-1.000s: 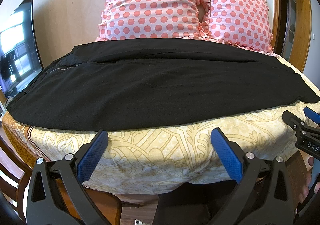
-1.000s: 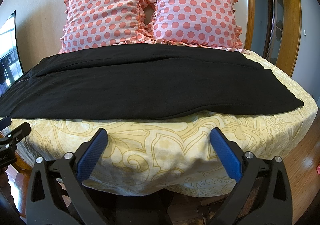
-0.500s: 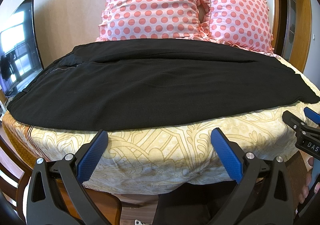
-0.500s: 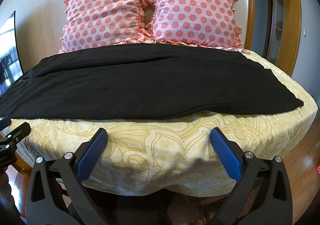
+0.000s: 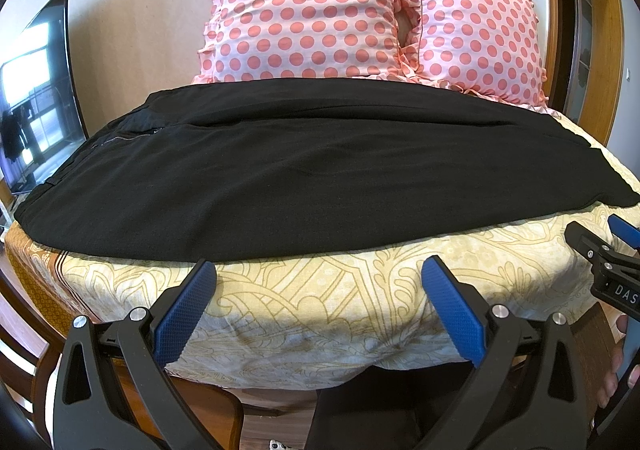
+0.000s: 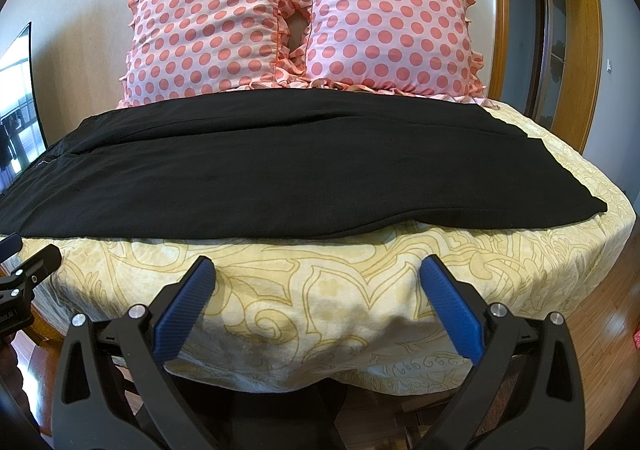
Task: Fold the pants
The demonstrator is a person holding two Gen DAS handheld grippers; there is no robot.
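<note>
both black two-finger grippers, left (image 5: 318, 292) and right (image 6: 316, 290), hover wide open and empty before the flat-spread black fabric pants (image 6: 256, 174), poised to grasp.

Bright daylight, seemingly from the left; sharp, edges fisheye-bent.

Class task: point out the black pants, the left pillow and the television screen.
black pants (image 6: 280, 170), right wrist view, middle of the fabric.
left pillow (image 6: 208, 38), right wrist view, its dotted front.
television screen (image 5: 36, 90), left wrist view, its glass.
</note>
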